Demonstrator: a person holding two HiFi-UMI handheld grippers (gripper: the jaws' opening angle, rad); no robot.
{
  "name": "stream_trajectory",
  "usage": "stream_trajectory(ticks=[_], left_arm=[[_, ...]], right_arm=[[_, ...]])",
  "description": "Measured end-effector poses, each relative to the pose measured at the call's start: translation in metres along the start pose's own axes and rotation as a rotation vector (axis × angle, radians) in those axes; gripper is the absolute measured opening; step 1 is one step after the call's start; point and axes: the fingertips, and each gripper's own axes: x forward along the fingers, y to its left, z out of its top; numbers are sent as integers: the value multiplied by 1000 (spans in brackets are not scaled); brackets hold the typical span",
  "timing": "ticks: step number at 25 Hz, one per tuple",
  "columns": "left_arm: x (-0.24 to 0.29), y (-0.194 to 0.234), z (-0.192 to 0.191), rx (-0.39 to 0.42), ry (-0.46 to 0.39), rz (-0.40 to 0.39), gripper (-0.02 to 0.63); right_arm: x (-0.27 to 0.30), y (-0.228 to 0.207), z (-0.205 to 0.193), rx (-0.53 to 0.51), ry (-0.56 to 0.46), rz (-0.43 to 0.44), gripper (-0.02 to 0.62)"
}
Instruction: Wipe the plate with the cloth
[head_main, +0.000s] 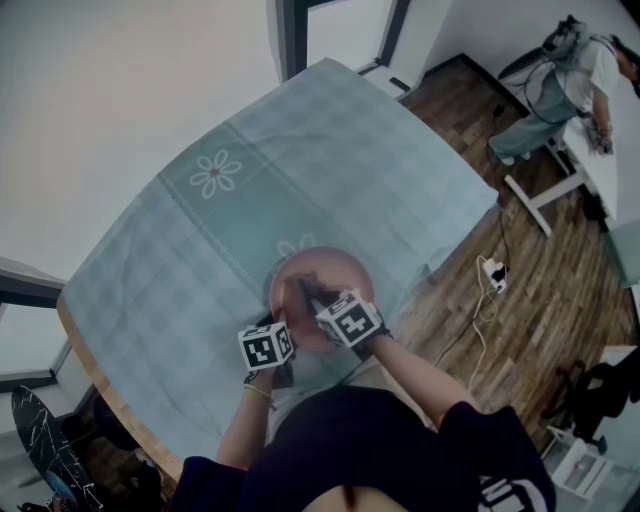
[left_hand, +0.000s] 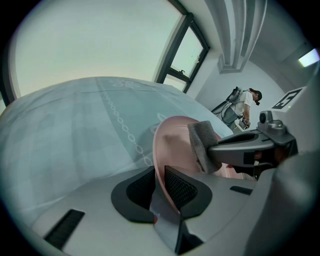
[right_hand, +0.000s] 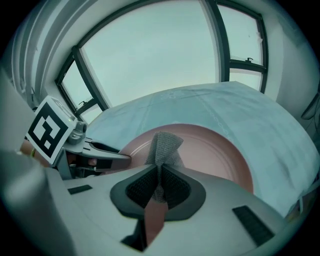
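The pink plate (head_main: 335, 270) is over the checked tablecloth (head_main: 300, 170), at the side of the table nearest the person holding the grippers. The left gripper (left_hand: 159, 175) has its jaws clamped on the plate's near rim, which runs edge-on between the two dark ribbed pads. The head view shows this gripper (head_main: 282, 372) at the plate's lower left edge. Whether the plate rests flat or is tipped up off the tablecloth cannot be told.

The right gripper (right_hand: 159, 175) has its jaws closed on a fold of the grey mesh cloth (right_hand: 164, 145). The free end of the cloth stands up past the fingertips and lies against the plate's inner face (right_hand: 210, 150). From the left gripper view the cloth (left_hand: 202, 142) hangs off the right gripper's tip, touching the plate (left_hand: 172, 145) just inside its rim. Both marker cubes sit at the plate's near side, close together.

A flower motif (head_main: 215, 173) is printed on the tablecloth well beyond the plate. A person (head_main: 585, 75) stands at another table, far to the plate's upper right
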Motion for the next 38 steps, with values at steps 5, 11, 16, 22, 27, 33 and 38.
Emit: stream_trajectory(ticks=[5, 11, 16, 22, 27, 33, 38], left_arm=[[0, 0, 0, -2, 0, 0, 71], [1, 0, 0, -3, -3, -1, 71], [1, 0, 0, -5, -2, -2, 71], [-1, 0, 1, -4, -2, -3, 71], [0, 0, 1, -4, -1, 0, 71], [-1, 0, 0, -4, -1, 2, 71], [-1, 0, 0, -3, -5, 2, 71]], right_arm=[[-8, -37, 1, -20, 22, -96, 32], [-9, -73, -3, -16, 60, -179, 32], [-5, -87, -9, 5, 99, -216, 32], [-2, -92, -14, 16, 126, -236, 32], [0, -93, -20, -10, 182, -256, 32], [1, -83, -25, -16, 208, -234, 32], [2, -72, -29, -21, 213, -216, 32]])
